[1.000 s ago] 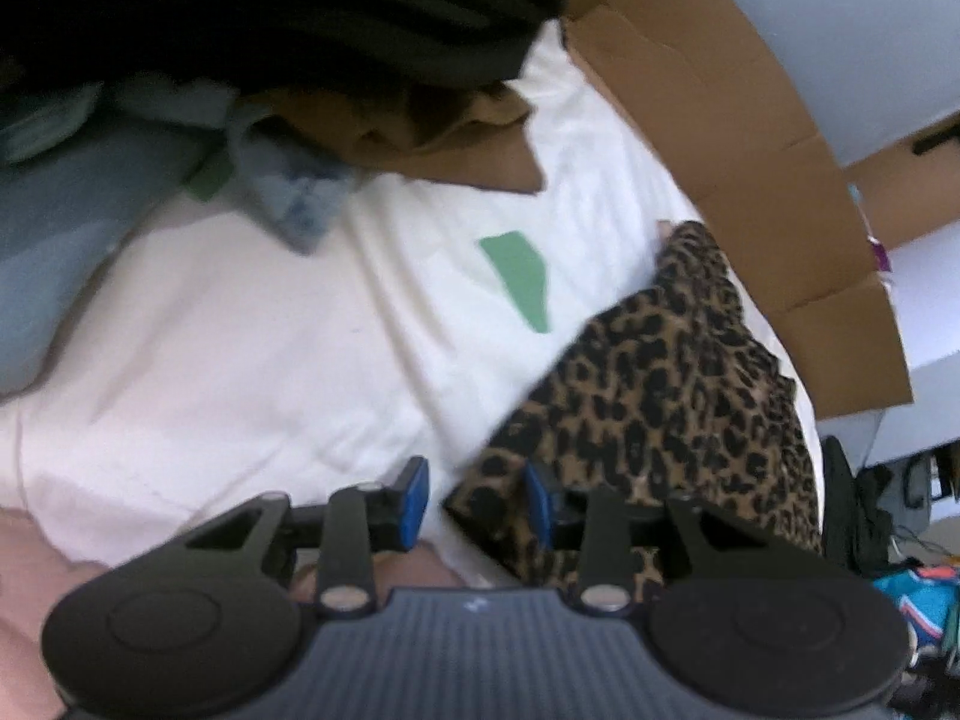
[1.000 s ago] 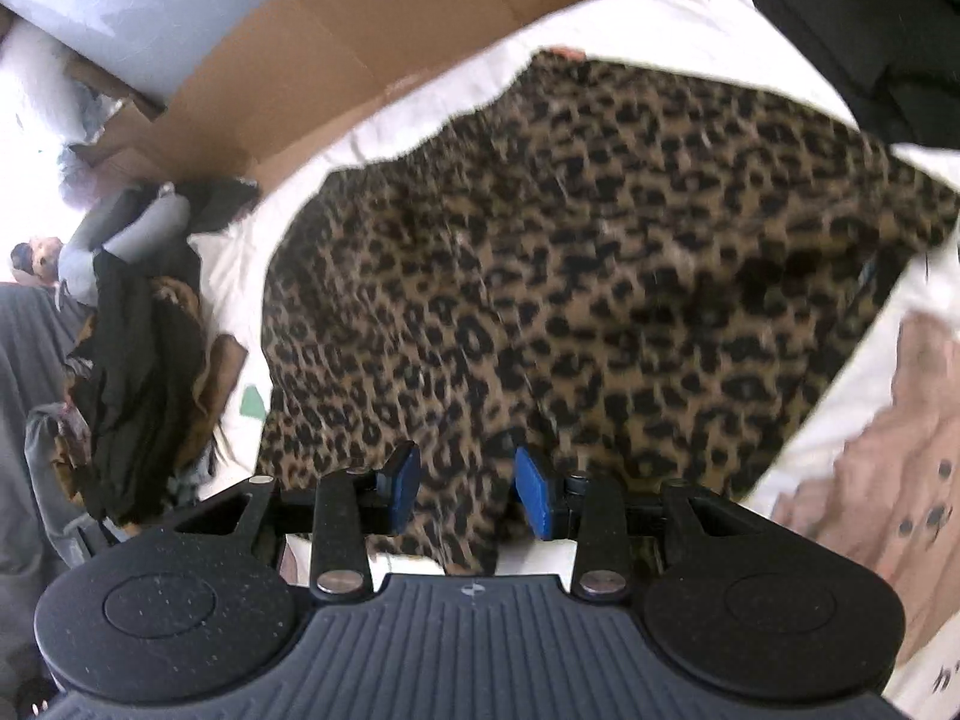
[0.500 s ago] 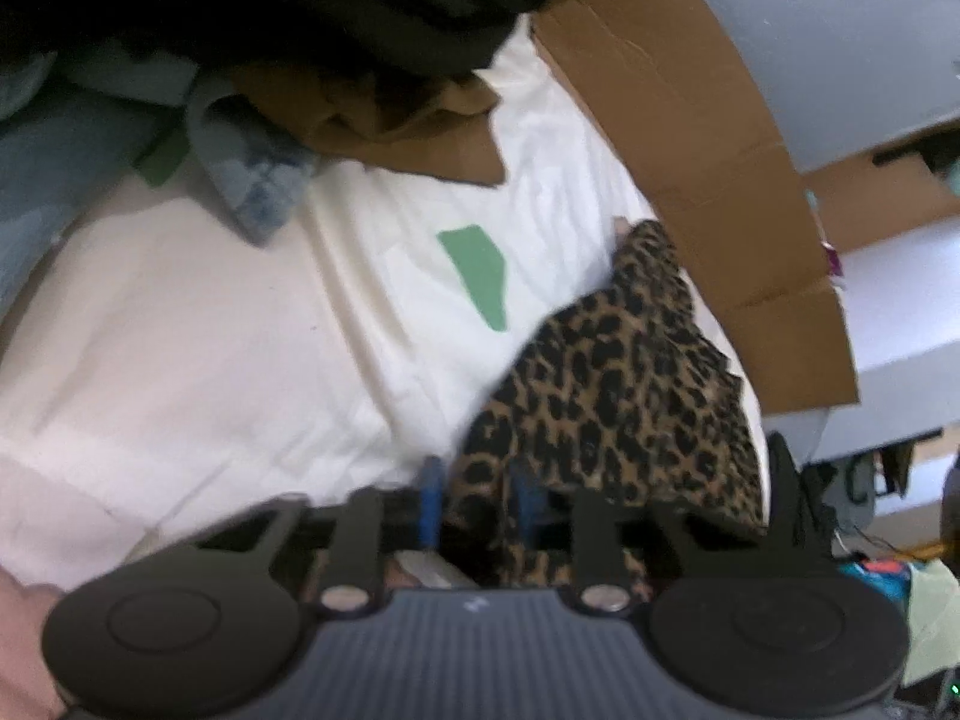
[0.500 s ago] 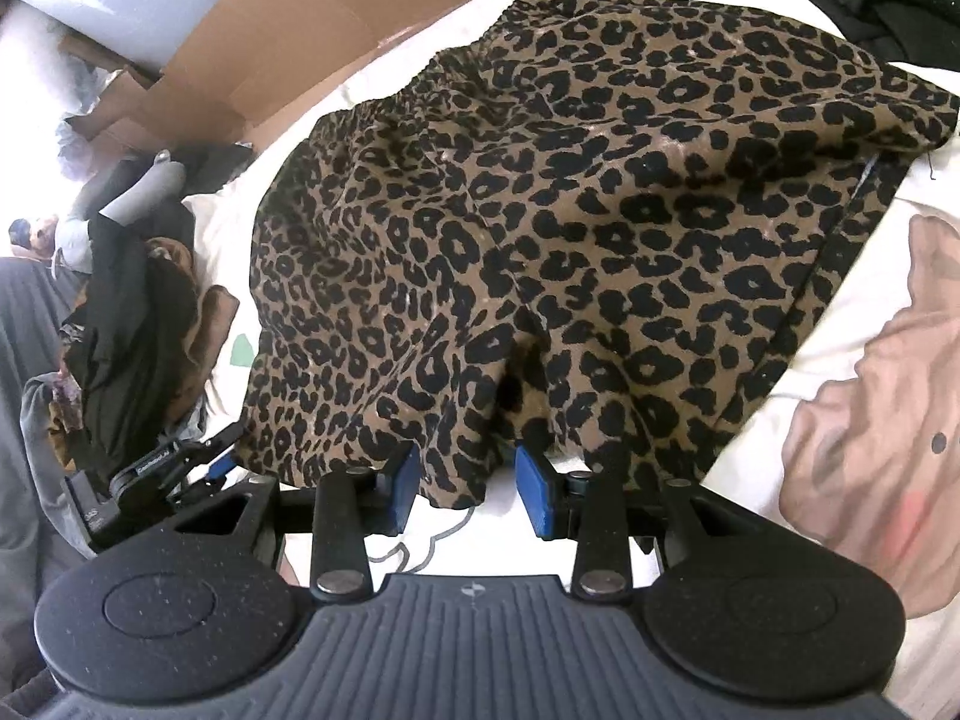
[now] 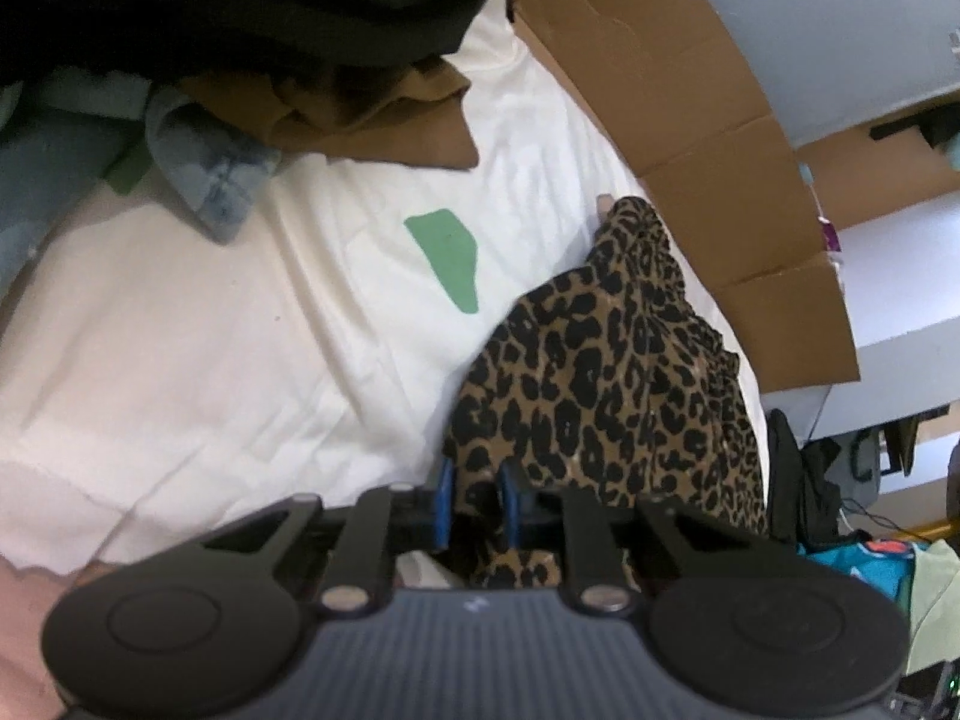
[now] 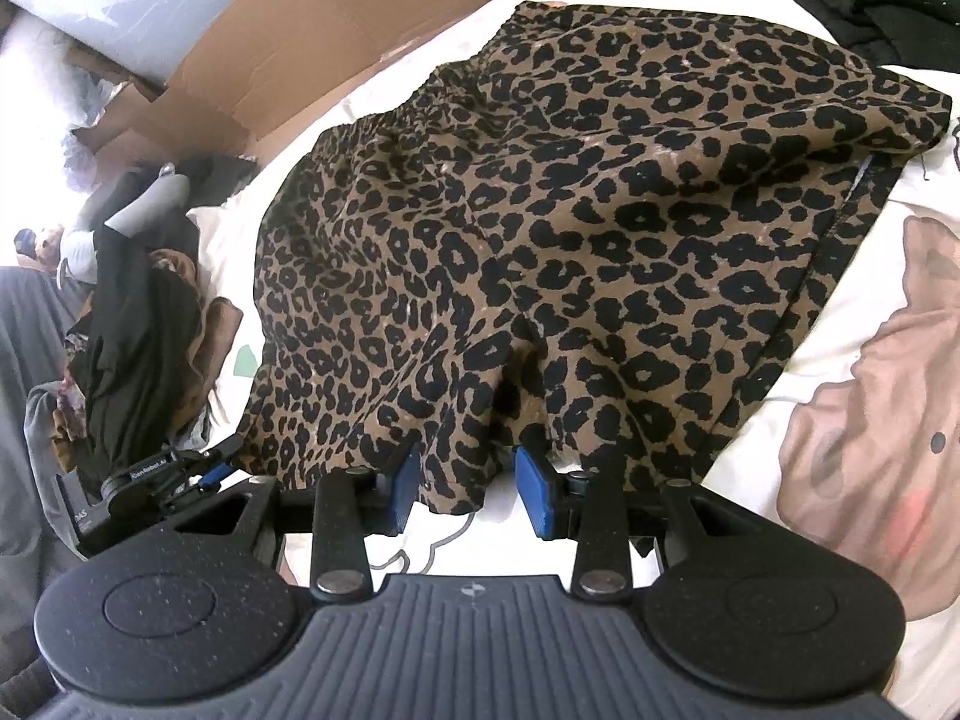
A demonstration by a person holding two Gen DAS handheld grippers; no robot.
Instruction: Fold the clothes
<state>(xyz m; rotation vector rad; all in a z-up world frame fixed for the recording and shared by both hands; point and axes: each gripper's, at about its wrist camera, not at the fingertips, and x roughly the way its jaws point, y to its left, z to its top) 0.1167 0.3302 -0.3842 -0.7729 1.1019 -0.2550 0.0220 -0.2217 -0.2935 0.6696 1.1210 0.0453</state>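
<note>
A leopard-print garment [image 6: 600,228] lies spread on the white bed sheet [image 6: 840,312]. In the left wrist view its near corner [image 5: 600,396] bunches up between my left gripper's [image 5: 477,504] blue pads, whose jaws are closing and pinch the cloth. That same left gripper [image 6: 198,474] shows at the garment's lower left corner in the right wrist view. My right gripper [image 6: 468,489] sits at the near hem, jaws apart. A fold of the hem hangs between its pads [image 6: 537,498] without being pressed.
A heap of dark, brown and denim clothes [image 5: 252,60] lies at the far end of the sheet [image 5: 210,330]. Flattened cardboard [image 5: 690,138] lines the bed's side. A green patch [image 5: 447,258] and a pink printed figure [image 6: 870,408] mark the sheet.
My left gripper's jaws have come together on the garment's corner, which now bunches between the pads. The right gripper has sunk toward the near hem, its jaws unchanged.
</note>
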